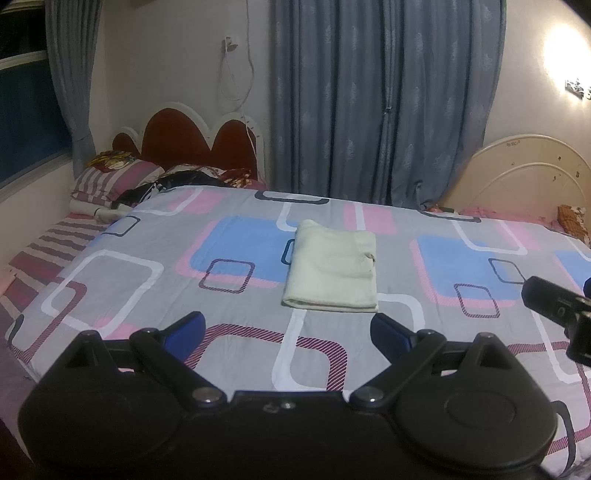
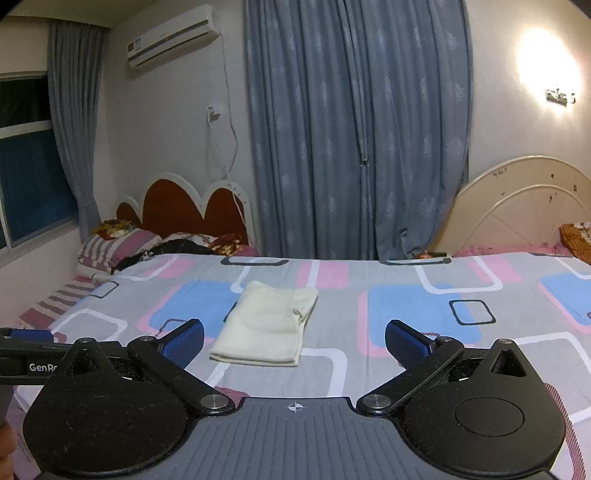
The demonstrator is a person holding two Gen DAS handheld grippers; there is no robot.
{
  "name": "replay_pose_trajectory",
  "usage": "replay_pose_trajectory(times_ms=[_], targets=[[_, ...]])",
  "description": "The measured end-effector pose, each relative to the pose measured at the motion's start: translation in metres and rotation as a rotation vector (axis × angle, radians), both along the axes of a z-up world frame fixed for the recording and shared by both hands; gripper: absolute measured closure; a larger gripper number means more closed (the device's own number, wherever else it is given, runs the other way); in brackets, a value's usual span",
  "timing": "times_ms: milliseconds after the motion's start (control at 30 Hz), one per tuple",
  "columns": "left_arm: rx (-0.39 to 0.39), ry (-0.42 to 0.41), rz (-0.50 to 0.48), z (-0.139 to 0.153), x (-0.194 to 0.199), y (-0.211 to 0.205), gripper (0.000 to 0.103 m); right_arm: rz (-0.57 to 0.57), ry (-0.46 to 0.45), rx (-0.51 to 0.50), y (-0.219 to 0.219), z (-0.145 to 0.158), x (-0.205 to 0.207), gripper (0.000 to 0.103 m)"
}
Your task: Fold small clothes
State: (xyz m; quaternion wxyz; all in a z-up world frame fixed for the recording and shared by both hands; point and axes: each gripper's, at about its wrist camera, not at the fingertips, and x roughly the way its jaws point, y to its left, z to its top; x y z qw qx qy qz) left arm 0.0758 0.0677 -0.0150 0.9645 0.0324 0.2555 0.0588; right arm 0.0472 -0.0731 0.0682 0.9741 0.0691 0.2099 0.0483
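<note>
A small cream garment lies folded into a flat rectangle on the patterned bedsheet. It also shows in the right wrist view. My left gripper is open and empty, held back from the garment's near edge. My right gripper is open and empty, with the garment ahead and a little left of centre. The right gripper's body shows at the right edge of the left wrist view.
The bed's red headboard and striped pillows are at the far left. A cream headboard stands at the far right. Blue curtains hang behind the bed. An air conditioner is on the wall.
</note>
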Motion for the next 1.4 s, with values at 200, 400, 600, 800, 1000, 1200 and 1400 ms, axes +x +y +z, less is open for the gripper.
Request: replay_pose_trajectory(times_ms=[200,400,600,800,1000,1200,1400], targets=[[0.005,-0.004,0.002,-0.0004,-0.0007,-0.0004,0.007,0.007,-0.002,-0.002,0.0045,0.0002,-0.0009,0.000],[0.007,-0.004,0.002,-0.0011,-0.0007,-0.0001,0.007,0.003,0.000,-0.001,0.0056,-0.0006,-0.0011,0.000],[0.015,-0.007,-0.002,-0.0007,0.0003,-0.0008,0.007,-0.005,0.003,0.010,0.0048,-0.0016,0.0017,0.000],[0.021,-0.006,-0.006,-0.0009,0.0022,0.0008,0.007,-0.002,0.003,0.010,0.0055,-0.0019,0.0032,0.000],[0.023,-0.005,-0.002,-0.0015,0.0046,-0.0002,0.007,-0.006,0.013,0.021,0.0068,-0.0045,0.0058,0.000],[0.024,-0.006,-0.001,-0.0028,0.0058,0.0001,0.007,-0.008,0.014,0.026,0.0064,-0.0056,0.0065,0.000],[0.024,-0.006,0.000,-0.0033,0.0061,0.0006,0.007,-0.008,0.012,0.028,0.0070,-0.0060,0.0065,0.000]])
